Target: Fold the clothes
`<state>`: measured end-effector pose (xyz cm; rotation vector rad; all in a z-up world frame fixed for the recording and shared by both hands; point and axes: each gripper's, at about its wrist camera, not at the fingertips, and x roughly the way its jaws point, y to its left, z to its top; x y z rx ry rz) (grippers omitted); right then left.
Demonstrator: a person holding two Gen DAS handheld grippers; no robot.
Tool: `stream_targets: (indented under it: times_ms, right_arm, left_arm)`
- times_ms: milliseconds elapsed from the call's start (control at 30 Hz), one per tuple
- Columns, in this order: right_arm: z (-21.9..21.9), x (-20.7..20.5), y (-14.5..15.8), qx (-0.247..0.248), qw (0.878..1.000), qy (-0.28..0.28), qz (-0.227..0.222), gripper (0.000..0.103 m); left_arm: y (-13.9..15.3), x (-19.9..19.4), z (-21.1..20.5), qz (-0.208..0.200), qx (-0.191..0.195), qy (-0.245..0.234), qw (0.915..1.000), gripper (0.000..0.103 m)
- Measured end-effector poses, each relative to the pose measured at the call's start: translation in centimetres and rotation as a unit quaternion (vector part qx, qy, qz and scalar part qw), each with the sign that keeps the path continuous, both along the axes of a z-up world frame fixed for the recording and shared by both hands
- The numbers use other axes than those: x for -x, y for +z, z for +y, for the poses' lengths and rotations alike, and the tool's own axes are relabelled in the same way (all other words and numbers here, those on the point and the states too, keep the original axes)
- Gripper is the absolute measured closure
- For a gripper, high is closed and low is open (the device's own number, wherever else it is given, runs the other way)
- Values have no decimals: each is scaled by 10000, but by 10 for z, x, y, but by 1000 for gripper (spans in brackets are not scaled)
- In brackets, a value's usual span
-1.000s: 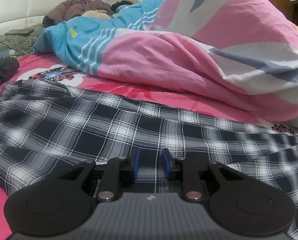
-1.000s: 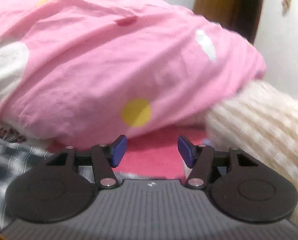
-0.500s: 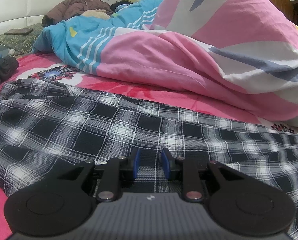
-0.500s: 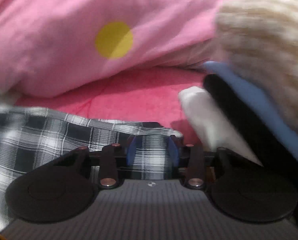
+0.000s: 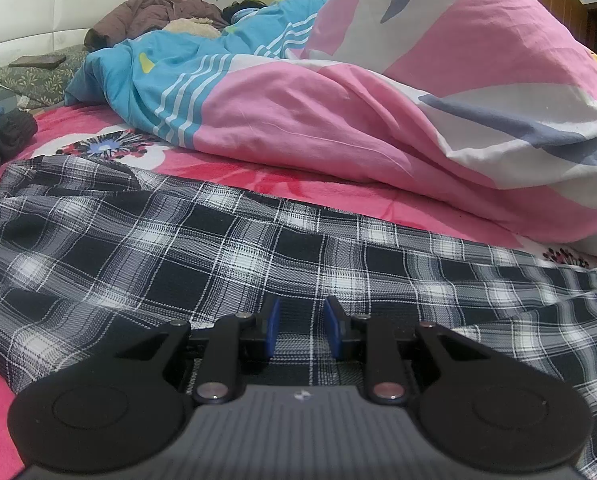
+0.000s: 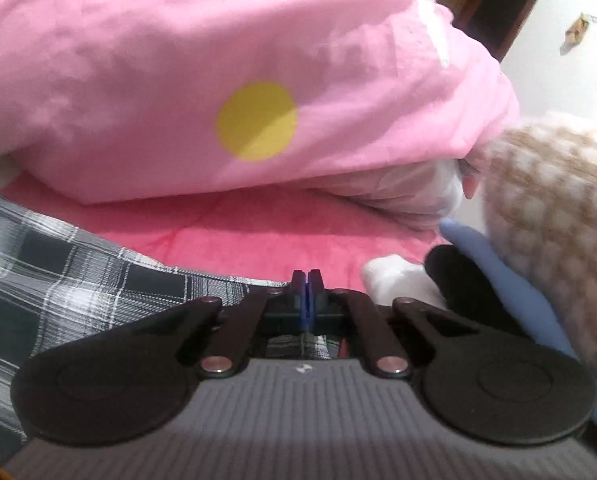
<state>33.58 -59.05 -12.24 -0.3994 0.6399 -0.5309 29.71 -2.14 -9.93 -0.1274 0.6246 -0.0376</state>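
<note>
A black-and-white plaid garment (image 5: 178, 248) lies spread across the pink bed sheet (image 5: 258, 176). My left gripper (image 5: 300, 328) sits low on its near edge. The blue pads stand a little apart, plaid cloth fills the gap between them, and they appear to pinch a fold. In the right wrist view the garment's end (image 6: 58, 280) runs in from the left. My right gripper (image 6: 306, 296) is shut at that hem. Its pads meet, and a sliver of plaid cloth shows just behind them.
A big pink, white and blue duvet (image 5: 338, 120) is heaped behind the garment and also fills the right wrist view (image 6: 178, 60). A cream knitted item (image 6: 546, 208) lies at the right over blue (image 6: 498, 276), black and white clothes. Dark clothes (image 5: 6, 136) are at the far left.
My right gripper dropped from facing the duvet down to the garment's hem, and its jaws closed from wide apart to touching. The left gripper and the cloth around it stayed still.
</note>
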Motion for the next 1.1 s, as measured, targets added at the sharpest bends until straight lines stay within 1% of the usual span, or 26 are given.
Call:
stream_targets:
  times_ms: [100,133,167,200,267,333,367,400,433,467,500,533,567,600,633,667,733,767,833,867,933,967,1000,1033,1067,1100]
  right_arm:
    - [2,-5,-8,233,9994,-167,202,103]
    - [-1,-11,-16,314,9984,-297,373,101]
    - [-7,-16,-25,367,9967,-441,583,102]
    - [-7,-16,-27,463,9954,-530,656,100]
    - [-6,-7,-16,376,9959,-587,575,95]
    - [-2,13,2,175,9978,-513,390,95]
    - [3,29,15,42,9988,-455,193,90]
    - [9,45,28,-91,9992,-396,-3,74]
    - [14,61,41,-224,9990,-336,-200,68]
    - [15,78,54,-460,9975,-323,-428,58]
    - [14,99,66,-779,9939,-384,-675,53]
    - [15,126,76,-1229,9867,-525,-922,52]
    - [15,156,83,-1750,9751,-697,-1168,52]
    - [14,183,84,-2344,9581,-897,-1381,52]
    - [10,209,80,-2976,9351,-1111,-1569,52]
    - [7,235,75,-3592,9072,-1320,-1749,52]
    - [3,273,53,-4544,8538,-1676,-1911,52]
    - [2,283,41,-4828,8339,-1831,-1949,52]
    - [1,295,18,-5196,8032,-2123,-1998,53]
    - [0,296,11,-5309,7927,-2175,-2061,55]
    - [-5,291,0,-5281,7866,-2235,-2289,58]
    - [-8,288,-5,-5277,7821,-2274,-2412,63]
    - [-11,285,-10,-5319,7748,-2314,-2517,74]
    - [-14,282,-15,-5361,7678,-2364,-2591,82]
    - [-14,282,-16,-5343,7664,-2370,-2666,98]
    - [-12,284,-13,-5291,7679,-2344,-2746,99]
  left_arm:
    - [0,0,0,2,30,1,10000,78]
    - [-1,0,1,4,43,2,10000,78]
    - [-1,0,1,5,52,2,10000,78]
    - [-1,0,1,5,62,3,10000,78]
    - [-1,0,2,7,64,3,10000,78]
    - [-1,0,2,5,54,3,10000,78]
    - [-1,0,2,5,42,3,10000,77]
    - [-1,0,2,6,40,2,10000,77]
    - [-1,0,2,7,40,0,10000,77]
    - [-1,0,2,7,41,0,10000,77]
    - [-1,0,2,7,43,0,10000,77]
    - [-1,0,2,-1,71,-15,10000,76]
    - [-1,0,3,-10,106,-36,9999,73]
    - [-1,0,3,-19,141,-57,9999,72]
    - [0,1,5,-43,206,-74,9998,70]
    - [2,3,8,-78,316,-71,9994,68]
    - [6,10,15,-132,565,-93,9983,68]
    - [10,16,19,-142,697,-135,9974,68]
    - [17,30,27,-79,863,-242,9959,68]
    - [20,39,31,-47,920,-308,9953,68]
    - [26,59,37,28,953,-497,9942,67]
    - [29,69,41,67,965,-595,9935,67]
    - [32,78,45,120,996,-656,9928,67]
    - [34,88,49,178,1031,-706,9920,67]
    - [35,95,54,242,1088,-731,9911,67]
    - [35,101,60,304,1140,-714,9904,67]
